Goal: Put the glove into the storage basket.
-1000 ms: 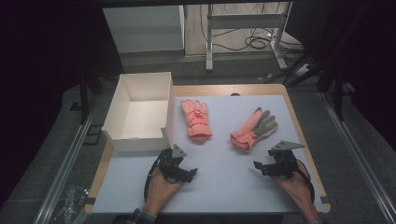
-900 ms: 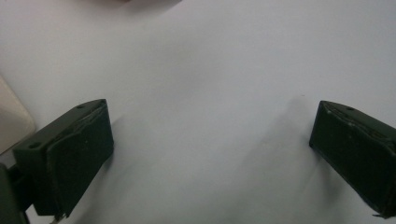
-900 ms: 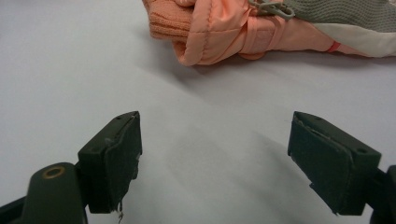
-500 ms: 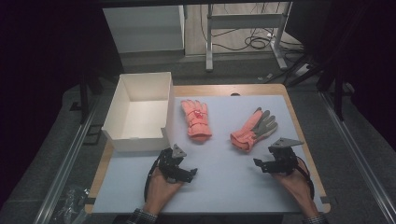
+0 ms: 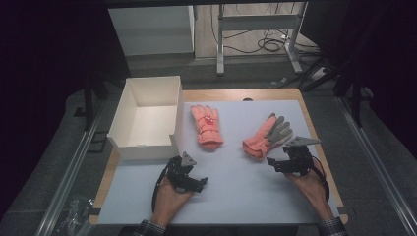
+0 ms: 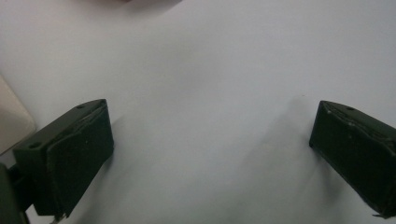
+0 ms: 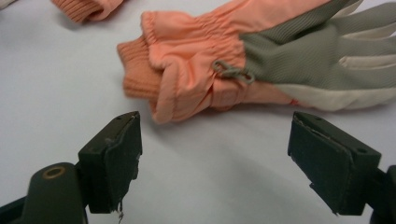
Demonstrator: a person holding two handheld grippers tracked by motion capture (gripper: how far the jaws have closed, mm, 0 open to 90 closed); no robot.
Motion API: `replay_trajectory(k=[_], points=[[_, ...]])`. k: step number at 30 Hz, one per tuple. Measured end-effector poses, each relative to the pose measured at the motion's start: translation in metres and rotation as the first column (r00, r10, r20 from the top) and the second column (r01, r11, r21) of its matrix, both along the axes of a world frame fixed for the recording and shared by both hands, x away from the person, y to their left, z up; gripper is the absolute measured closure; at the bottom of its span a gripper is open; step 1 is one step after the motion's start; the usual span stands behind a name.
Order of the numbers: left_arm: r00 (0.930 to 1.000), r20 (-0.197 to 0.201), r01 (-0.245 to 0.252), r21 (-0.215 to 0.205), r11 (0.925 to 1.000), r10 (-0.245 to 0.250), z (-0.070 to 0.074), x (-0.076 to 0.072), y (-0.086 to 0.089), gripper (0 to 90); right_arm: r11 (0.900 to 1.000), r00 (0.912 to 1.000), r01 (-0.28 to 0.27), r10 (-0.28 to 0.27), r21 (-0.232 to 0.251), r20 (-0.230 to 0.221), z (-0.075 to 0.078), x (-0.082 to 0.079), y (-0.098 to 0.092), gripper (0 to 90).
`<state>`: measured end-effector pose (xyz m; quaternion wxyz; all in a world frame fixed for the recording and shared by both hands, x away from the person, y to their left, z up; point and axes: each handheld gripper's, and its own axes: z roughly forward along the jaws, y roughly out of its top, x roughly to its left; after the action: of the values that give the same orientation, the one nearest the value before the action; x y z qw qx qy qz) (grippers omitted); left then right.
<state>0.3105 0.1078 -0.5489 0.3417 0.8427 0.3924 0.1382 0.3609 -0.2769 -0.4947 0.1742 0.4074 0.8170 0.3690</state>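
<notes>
Holding our right tongs (image 7: 215,158) released, jaws spread wide, we sit just short of the grey-palmed glove (image 7: 261,65) (cuff nearest us). Our left tongs (image 6: 210,158), equally released, hover over bare white worktop (image 5: 236,196). Farther out lie the second glove (image 5: 206,125) and the white box (image 5: 145,118) at the left edge.

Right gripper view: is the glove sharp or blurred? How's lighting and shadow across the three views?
Right gripper view: the grey-palmed glove is fairly sharp, ribbing and cord loop readable; the near jaws are softer, with faint shadows beneath. Left gripper view: evenly lit, soft overall, diffuse shadows beside each jaw on the white table cover. High view: the cover is bright, the surroundings nearly black, no harsh glare.
</notes>
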Motion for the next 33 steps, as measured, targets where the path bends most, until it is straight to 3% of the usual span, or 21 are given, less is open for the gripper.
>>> replay_trajectory(k=[8,14,18,23,27,33], points=[[1.0,0.0,0.0,0.0,1.0,0.0,0.0,0.0,0.0,0.0,1.0,0.9999,0.012,-0.012,0.0,0.007,0.006,0.015,0.0,21.1],[1.0,0.001,-0.001,-0.001,1.0,0.001,0.0,0.0,0.0,0.0,0.999,0.9991,0.035,-0.035,-0.018,0.023,0.009,0.032,0.003,28.2],[1.0,0.0,-0.001,-0.001,1.0,0.001,0.0,0.0,0.0,0.0,0.998,0.998,0.057,-0.057,-0.002,0.028,0.011,0.044,0.002,34.4],[1.0,0.0,-0.001,-0.001,1.0,0.001,0.0,0.0,0.0,0.0,0.997,0.9968,0.076,-0.077,0.021,0.021,0.013,0.055,0.0,38.8],[1.0,0.0,-0.001,-0.002,1.0,0.001,0.0,0.0,0.0,0.0,0.995,0.9953,0.096,-0.096,0.003,0.005,0.014,0.07,0.001,41.6],[1.0,0.001,-0.001,-0.002,1.0,0.001,0.0,0.0,0.0,0.0,0.99,0.9899,0.139,-0.14,-0.019,-0.025,0.009,0.085,0.003,38.8]])
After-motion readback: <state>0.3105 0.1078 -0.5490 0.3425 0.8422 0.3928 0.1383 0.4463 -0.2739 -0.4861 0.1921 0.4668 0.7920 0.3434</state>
